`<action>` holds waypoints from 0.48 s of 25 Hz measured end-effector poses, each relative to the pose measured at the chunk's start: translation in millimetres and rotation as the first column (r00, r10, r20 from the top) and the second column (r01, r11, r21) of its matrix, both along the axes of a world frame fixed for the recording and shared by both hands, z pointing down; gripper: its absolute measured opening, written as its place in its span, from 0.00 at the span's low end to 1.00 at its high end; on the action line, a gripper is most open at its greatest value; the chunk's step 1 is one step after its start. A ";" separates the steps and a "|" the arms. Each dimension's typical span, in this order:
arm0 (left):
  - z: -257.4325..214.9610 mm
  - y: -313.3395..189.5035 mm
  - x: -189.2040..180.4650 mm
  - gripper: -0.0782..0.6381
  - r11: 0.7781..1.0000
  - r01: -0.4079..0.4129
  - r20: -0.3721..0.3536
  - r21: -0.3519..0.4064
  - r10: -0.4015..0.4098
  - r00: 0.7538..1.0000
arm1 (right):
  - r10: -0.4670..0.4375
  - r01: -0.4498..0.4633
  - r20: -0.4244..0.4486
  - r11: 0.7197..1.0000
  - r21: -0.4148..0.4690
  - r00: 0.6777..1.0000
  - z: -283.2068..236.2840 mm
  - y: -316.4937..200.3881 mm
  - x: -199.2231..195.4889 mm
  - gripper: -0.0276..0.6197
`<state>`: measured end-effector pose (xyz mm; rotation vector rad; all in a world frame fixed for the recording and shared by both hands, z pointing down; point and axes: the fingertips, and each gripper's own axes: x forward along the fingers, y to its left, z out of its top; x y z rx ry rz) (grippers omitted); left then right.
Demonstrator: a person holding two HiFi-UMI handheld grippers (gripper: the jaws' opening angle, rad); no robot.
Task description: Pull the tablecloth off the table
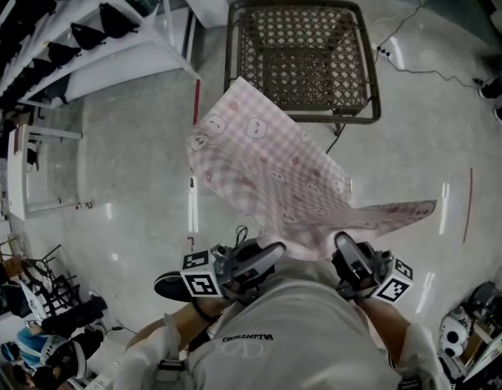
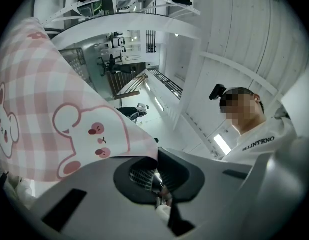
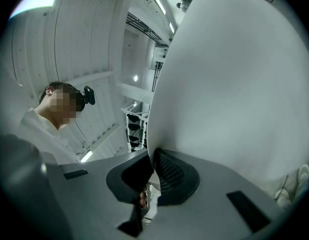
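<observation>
Right gripper view: tablecloth (image 3: 234, 84) blanks my whole right side. Head view: shelving (image 1: 113, 65) cut off at top-left edge.

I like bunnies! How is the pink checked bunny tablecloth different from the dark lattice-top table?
The pink checked bunny tablecloth is pale and sagging; the dark lattice-top table is flat and full of holes. The tablecloth hangs in the air, gripped by the left gripper and right gripper; the table stands bare on the floor. Both have criss-cross patterns.
</observation>
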<state>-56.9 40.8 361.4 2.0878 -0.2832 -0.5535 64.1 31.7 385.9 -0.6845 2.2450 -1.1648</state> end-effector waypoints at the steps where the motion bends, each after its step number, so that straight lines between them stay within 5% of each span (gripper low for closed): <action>1: -0.1 -1.1 0.8 0.11 1.000 -0.001 0.000 0.001 0.001 1.000 | 0.000 0.000 0.001 1.000 -0.002 1.000 0.1 -1.2 0.4 0.07; 12: -2.5 -7.9 10.9 0.11 1.000 -0.009 -0.008 0.005 0.009 1.000 | -0.016 0.016 0.003 1.000 -0.025 1.000 2.2 -11.1 3.8 0.07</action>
